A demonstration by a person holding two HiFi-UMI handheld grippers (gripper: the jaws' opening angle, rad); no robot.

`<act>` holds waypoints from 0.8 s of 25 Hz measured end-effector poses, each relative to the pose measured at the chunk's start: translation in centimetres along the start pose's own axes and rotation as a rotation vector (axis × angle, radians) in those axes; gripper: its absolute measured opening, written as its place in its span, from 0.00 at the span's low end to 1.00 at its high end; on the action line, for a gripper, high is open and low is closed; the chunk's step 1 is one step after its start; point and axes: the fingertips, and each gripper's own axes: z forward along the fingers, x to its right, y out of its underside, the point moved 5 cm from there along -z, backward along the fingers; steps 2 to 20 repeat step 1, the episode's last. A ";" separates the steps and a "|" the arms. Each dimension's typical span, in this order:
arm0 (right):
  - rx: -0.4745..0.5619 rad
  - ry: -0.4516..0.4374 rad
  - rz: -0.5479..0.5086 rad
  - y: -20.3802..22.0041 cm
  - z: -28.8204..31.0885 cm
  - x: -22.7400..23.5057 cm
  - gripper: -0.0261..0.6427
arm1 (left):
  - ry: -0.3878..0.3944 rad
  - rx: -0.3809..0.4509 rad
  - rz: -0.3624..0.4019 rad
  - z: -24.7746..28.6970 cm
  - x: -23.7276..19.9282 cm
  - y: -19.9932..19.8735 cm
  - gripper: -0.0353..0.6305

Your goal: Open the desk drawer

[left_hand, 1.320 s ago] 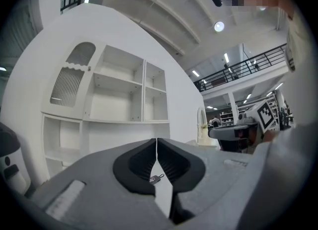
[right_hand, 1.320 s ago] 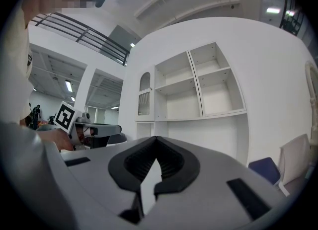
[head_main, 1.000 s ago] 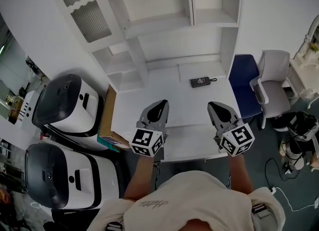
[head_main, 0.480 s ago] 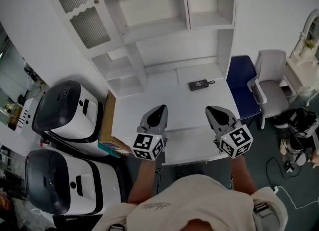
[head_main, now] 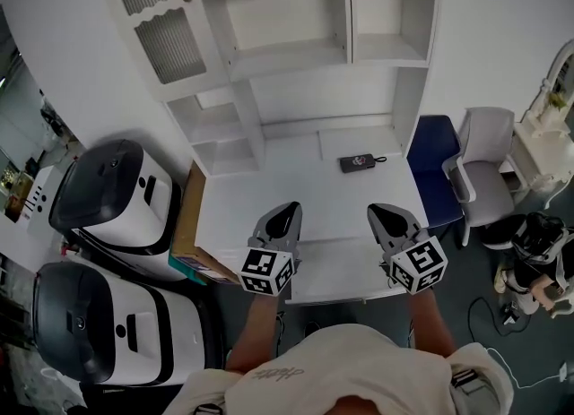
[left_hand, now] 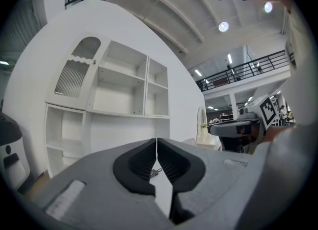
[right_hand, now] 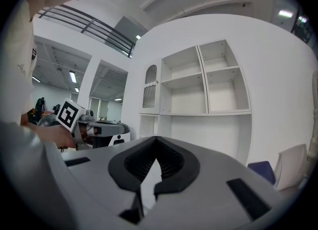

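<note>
A white desk with a shelf unit above it fills the middle of the head view. Its front edge lies just below my two grippers; no drawer front or handle shows from above. My left gripper hovers over the desk's near left part, its jaws closed tip to tip with nothing between them. My right gripper hovers over the near right part, also shut and empty. In the left gripper view the left gripper points at the shelves. The right gripper faces the same shelves.
A small black device with a cord lies on the desk's far right. A brown box and two large black-and-white machines stand at the left. A blue chair and a grey chair stand at the right.
The head view has shifted slightly, so more of the shelf unit shows. Both grippers keep the same pose over the desk's near edge, still shut.
</note>
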 end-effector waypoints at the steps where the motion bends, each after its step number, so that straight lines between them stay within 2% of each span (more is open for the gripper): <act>1: -0.003 -0.004 -0.009 0.0 0.3 -0.2 0.04 | -0.004 0.001 -0.002 -0.1 -0.3 0.0 0.08; 20: -0.003 -0.004 -0.009 0.0 0.3 -0.2 0.04 | -0.004 0.001 -0.002 -0.1 -0.3 0.0 0.08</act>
